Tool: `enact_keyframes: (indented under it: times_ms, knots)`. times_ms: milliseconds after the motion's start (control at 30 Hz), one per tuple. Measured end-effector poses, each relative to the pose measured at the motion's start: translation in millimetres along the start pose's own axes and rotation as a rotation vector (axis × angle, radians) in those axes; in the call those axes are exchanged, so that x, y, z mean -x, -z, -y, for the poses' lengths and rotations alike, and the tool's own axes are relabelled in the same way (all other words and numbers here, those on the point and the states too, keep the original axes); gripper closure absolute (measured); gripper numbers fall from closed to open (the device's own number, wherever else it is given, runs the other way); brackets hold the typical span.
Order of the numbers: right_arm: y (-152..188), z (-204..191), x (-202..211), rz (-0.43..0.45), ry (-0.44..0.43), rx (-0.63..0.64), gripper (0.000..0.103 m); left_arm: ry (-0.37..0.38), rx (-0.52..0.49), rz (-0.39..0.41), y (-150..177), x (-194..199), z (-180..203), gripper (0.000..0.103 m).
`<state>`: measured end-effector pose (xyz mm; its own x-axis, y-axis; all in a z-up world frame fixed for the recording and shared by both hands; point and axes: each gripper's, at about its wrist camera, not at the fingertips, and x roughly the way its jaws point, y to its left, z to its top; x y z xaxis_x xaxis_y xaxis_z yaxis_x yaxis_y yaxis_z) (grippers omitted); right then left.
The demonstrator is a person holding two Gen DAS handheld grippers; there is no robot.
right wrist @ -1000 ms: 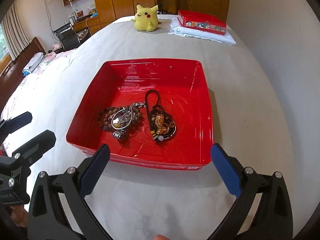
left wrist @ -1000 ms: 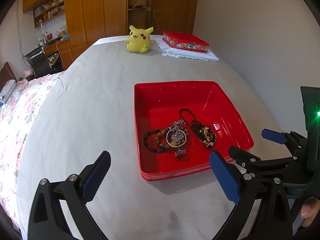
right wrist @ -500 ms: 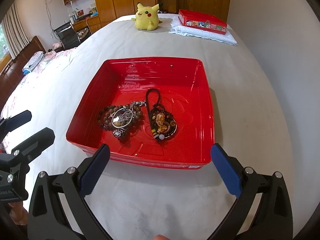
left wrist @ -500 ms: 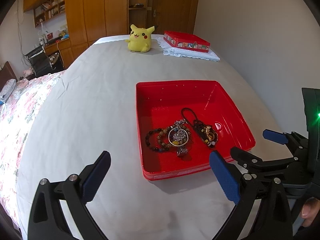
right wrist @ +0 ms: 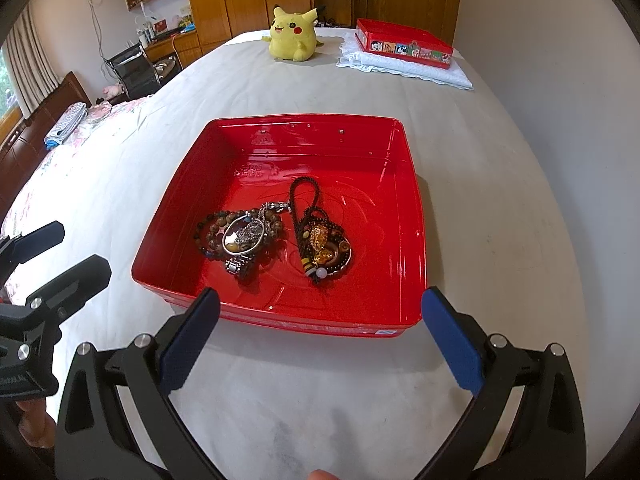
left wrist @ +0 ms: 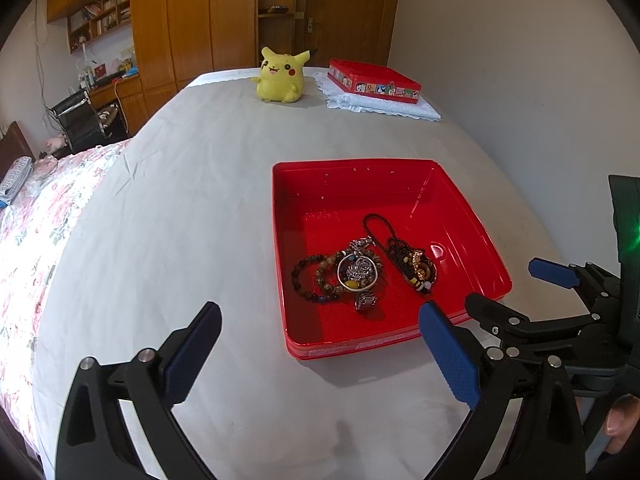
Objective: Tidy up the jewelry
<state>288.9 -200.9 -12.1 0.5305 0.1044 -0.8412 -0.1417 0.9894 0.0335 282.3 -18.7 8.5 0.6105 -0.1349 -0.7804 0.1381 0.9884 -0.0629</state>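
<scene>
A red square tray (right wrist: pixel 412 216) (left wrist: pixel 288 240) lies on the white bed. Inside it lie a brown bead bracelet (right wrist: pixel 212 232) (left wrist: pixel 316 276), a silver ring-shaped piece with chain (right wrist: pixel 244 234) (left wrist: pixel 358 270), and a dark cord necklace with a gold pendant (right wrist: pixel 320 240) (left wrist: pixel 416 266). My right gripper (right wrist: pixel 320 324) is open and empty, just in front of the tray's near edge. My left gripper (left wrist: pixel 320 340) is open and empty, in front of the tray's near left corner. Each gripper also shows in the other view: left (right wrist: pixel 48 256), right (left wrist: pixel 516 292).
A yellow Pikachu plush (right wrist: pixel 292 34) (left wrist: pixel 280 76) sits at the far end of the bed. A red tin box (right wrist: pixel 404 42) (left wrist: pixel 374 80) rests on a folded white cloth (right wrist: pixel 420 68). A wall runs along the right. A floral bedspread (left wrist: pixel 36 232) lies on the left.
Both grippers have edged slightly forward toward the tray. Both stay open and empty. The jewelry has not moved.
</scene>
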Motion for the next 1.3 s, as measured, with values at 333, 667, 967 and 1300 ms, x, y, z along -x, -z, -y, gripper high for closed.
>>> enact_keyframes:
  times_ms: [333, 667, 967, 1300]
  knots:
    - [-0.1, 1.0, 1.1, -0.001, 0.002, -0.002, 0.003, 0.000, -0.001, -0.002, 0.1, -0.1, 1.2, 0.004]
    - [0.1, 1.2, 1.3, 0.001, 0.002, -0.002, 0.003, 0.002, 0.000, -0.003, -0.2, -0.7, 1.5, 0.004]
    - [0.1, 1.1, 1.6, 0.001, 0.003, -0.002, 0.003, 0.002, 0.000, -0.004, 0.0, -1.1, 2.3, 0.004]
    - [0.3, 2.2, 1.6, -0.001, 0.003, -0.003, 0.003, 0.006, -0.001, -0.006, 1.1, -3.2, 2.3, 0.004]
